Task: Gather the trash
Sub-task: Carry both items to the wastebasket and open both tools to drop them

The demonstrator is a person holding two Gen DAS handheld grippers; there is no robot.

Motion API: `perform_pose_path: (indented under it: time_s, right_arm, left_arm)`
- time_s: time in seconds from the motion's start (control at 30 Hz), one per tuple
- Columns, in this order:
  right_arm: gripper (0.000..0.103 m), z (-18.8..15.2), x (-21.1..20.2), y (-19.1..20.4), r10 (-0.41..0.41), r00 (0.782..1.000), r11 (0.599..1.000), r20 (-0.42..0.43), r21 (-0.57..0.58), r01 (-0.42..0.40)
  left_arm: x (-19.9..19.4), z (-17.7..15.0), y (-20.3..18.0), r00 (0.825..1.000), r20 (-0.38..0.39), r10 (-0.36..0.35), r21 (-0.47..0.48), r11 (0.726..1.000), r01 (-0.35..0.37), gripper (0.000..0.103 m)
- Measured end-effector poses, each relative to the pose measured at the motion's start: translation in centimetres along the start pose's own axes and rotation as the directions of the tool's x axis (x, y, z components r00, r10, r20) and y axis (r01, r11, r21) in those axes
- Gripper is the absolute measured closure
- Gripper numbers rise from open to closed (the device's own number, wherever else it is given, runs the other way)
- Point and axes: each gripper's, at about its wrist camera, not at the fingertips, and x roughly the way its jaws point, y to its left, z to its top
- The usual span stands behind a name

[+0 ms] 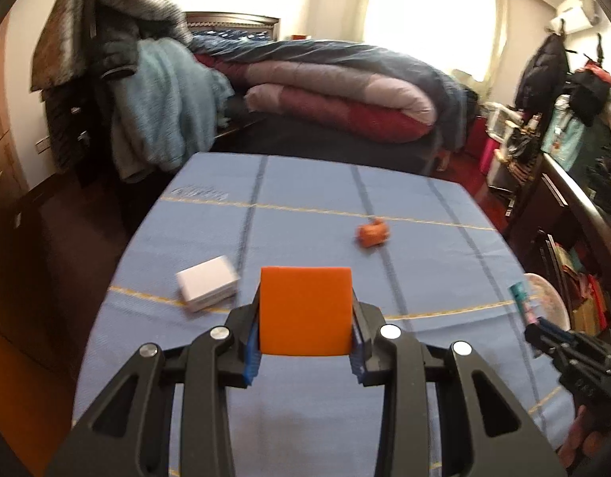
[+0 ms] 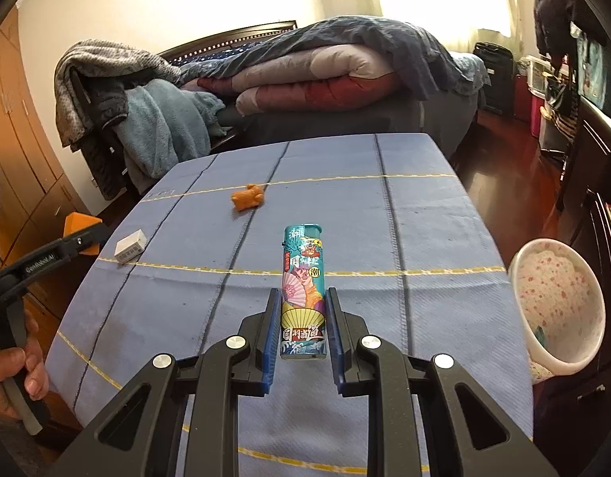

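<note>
My left gripper (image 1: 305, 320) is shut on a flat orange block (image 1: 305, 310), held upright above the blue tablecloth (image 1: 305, 183). In the right wrist view that gripper (image 2: 91, 234) and the orange block (image 2: 80, 220) show at the left table edge. My right gripper (image 2: 302, 293) is shut on a teal printed lighter (image 2: 303, 298), which also shows at the right in the left wrist view (image 1: 522, 302). A crumpled orange scrap (image 1: 373, 234) (image 2: 247, 196) and a small white box (image 1: 208, 288) (image 2: 130, 250) lie on the cloth.
A white bin with a floral liner (image 2: 555, 302) stands off the table's right edge. Behind the table is a bed with folded quilts (image 1: 337, 91), and a chair piled with clothes (image 1: 146, 91) at the left. Dark furniture (image 2: 595, 198) lines the right.
</note>
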Motion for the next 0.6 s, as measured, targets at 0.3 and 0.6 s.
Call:
perform_pose_path:
  time_s: [0.3,0.6]
  right_arm:
    - [0.081,-0.8,-1.7,-5.2,-0.059,0.998,0.995,0.021,0.08,0.057]
    - [0.081,-1.3,-3.4,-11.5,-0.143,0.989,0.976,0.037,0.171,0.135]
  left_arm:
    - [0.7,1.3,-9.2,0.99,0.011,-0.138,0.147,0.98,0.135,0.068]
    - [2.4,1.7,-19.4,0.96,-0.019,-0.28,0.285,0.919,0.274,0.068]
